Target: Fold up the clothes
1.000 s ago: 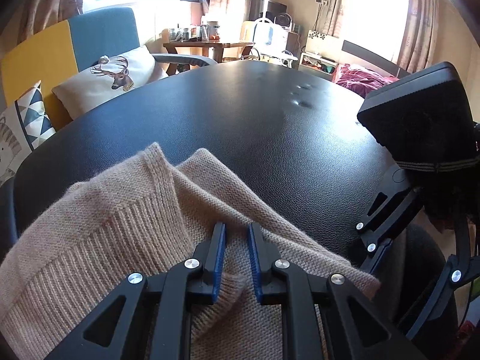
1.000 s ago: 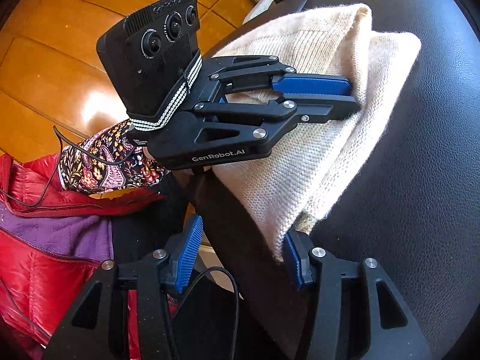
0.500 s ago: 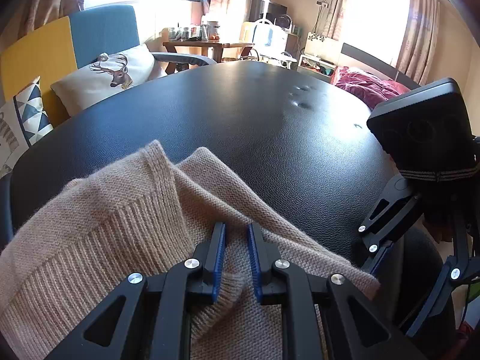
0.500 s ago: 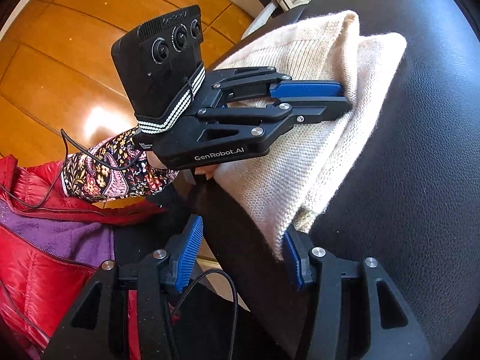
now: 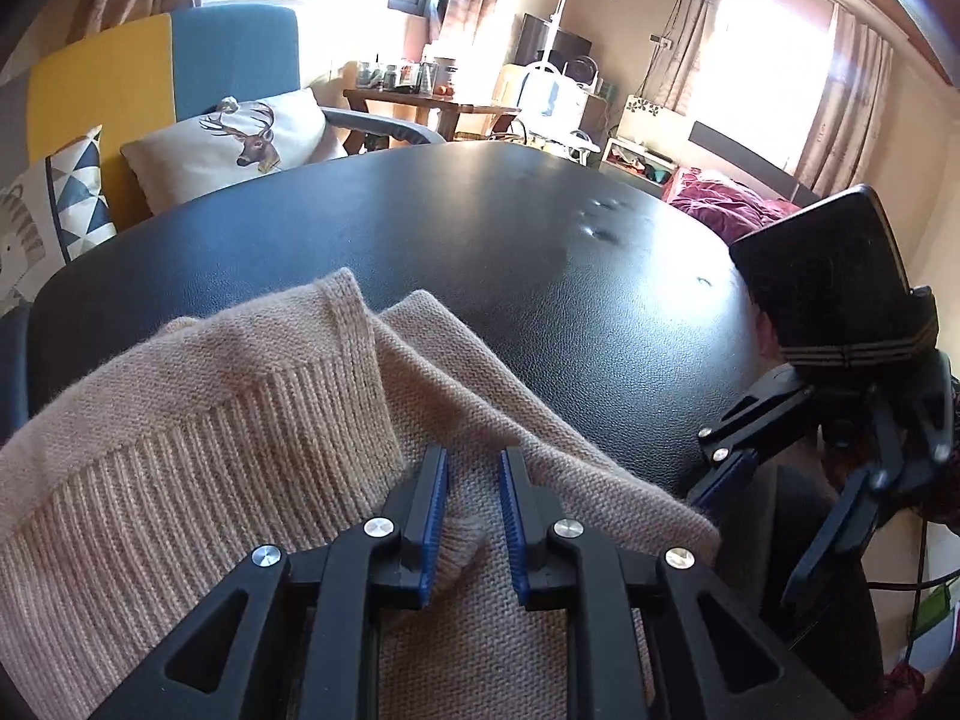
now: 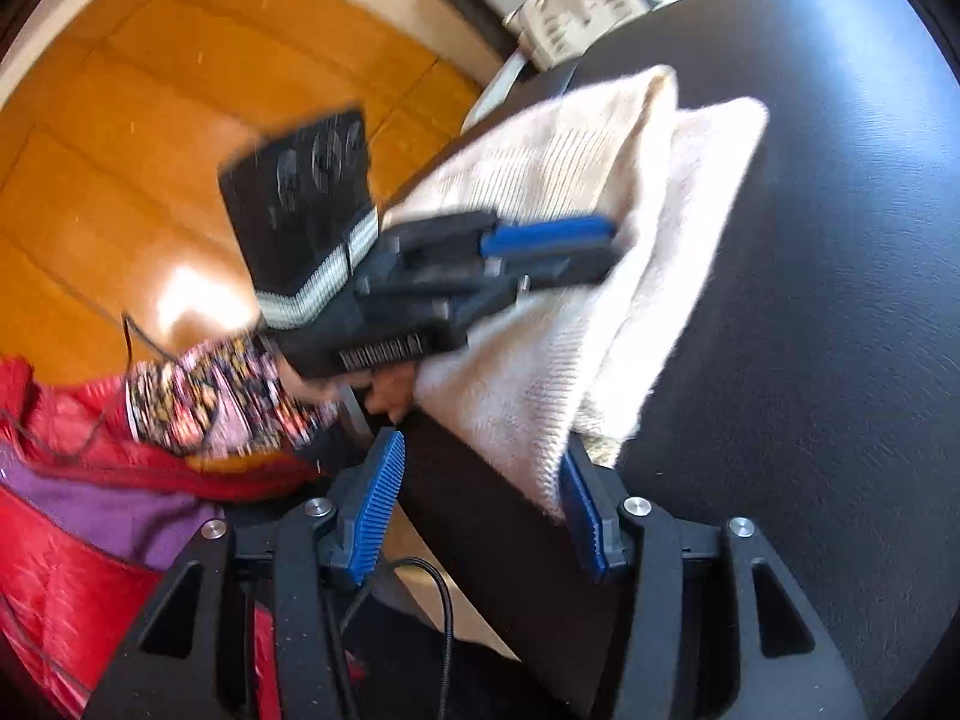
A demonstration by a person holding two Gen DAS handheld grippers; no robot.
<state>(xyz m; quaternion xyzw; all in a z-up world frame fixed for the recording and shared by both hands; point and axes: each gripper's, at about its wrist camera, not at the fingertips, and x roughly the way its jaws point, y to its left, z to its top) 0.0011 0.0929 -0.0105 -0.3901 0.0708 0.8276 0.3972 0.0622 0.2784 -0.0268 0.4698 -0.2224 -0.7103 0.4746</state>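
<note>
A beige knit sweater [image 5: 210, 450] lies folded at the near edge of the black table [image 5: 480, 240]. My left gripper [image 5: 474, 480] is shut on a raised fold of the sweater, which bulges between its blue pads. In the right wrist view the same sweater [image 6: 570, 180] looks cream, with the left gripper [image 6: 606, 249] lying on top of it. My right gripper [image 6: 480, 510] is open and straddles the table edge. Its right finger [image 6: 585, 516] touches the sweater's hanging corner. The left wrist view shows the right gripper [image 5: 774, 492] off the table's right side.
A person's patterned sleeve [image 6: 210, 390] and a red padded jacket [image 6: 72, 540] are beside the table, over a wooden floor [image 6: 150, 120]. A sofa with a deer cushion [image 5: 240, 138] stands beyond the table's far left. A bed with a maroon blanket [image 5: 732, 204] is far right.
The right wrist view has gone blurred and tilted as the right gripper moves, still open at the sweater's corner. The left gripper keeps the same hold on the fold.
</note>
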